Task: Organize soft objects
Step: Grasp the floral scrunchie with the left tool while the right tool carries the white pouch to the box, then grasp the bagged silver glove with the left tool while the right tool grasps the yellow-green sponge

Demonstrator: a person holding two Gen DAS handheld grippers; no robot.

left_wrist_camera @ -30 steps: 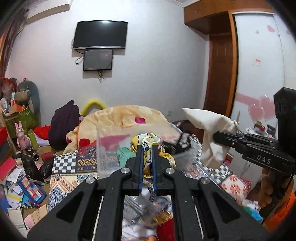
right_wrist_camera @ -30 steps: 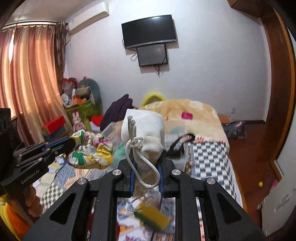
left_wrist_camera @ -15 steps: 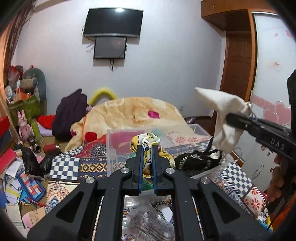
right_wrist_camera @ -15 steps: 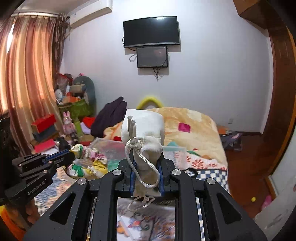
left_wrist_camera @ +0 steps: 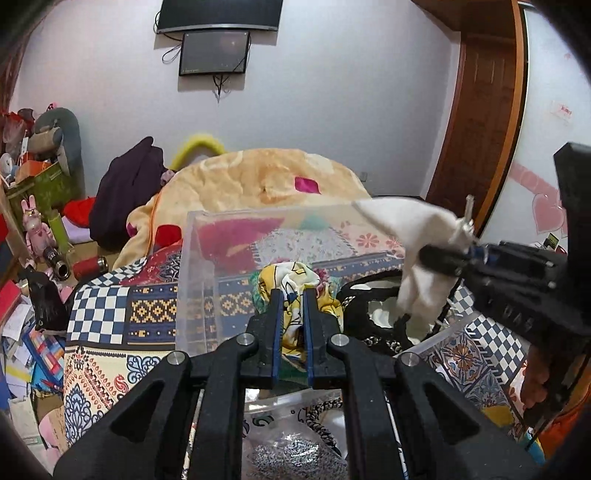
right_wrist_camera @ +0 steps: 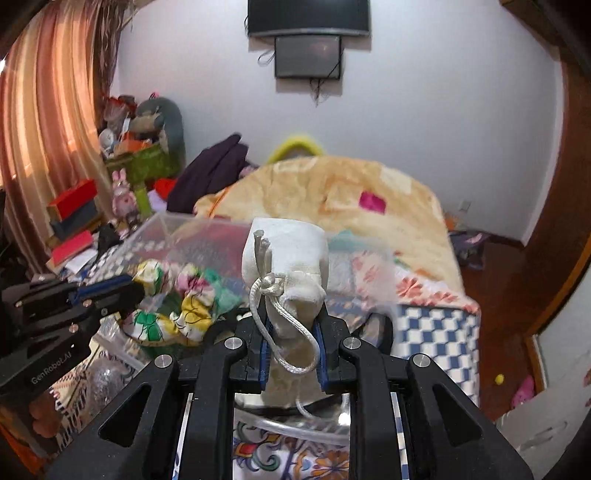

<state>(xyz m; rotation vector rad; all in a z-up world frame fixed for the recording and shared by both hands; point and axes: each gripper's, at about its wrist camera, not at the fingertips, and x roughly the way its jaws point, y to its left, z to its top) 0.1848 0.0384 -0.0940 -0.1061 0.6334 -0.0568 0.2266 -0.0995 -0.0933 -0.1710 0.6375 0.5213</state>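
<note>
Both loads hang over the clear bin (left_wrist_camera: 195, 280) on the bed. The left hand-held gripper (left_wrist_camera: 291, 325) is clamped on a floral cloth (left_wrist_camera: 291, 277); the right hand-held gripper (right_wrist_camera: 291, 332) pinches a white drawstring pouch (right_wrist_camera: 288, 258). The bin's opening lies straight below and ahead of both, its long side running across.

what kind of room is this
Most likely a lived-in bedroom: a bed under a peach blanket, a wall-mounted TV above it, and a wooden wardrobe to the side. Toys and boxes pile up by the curtain.
</note>
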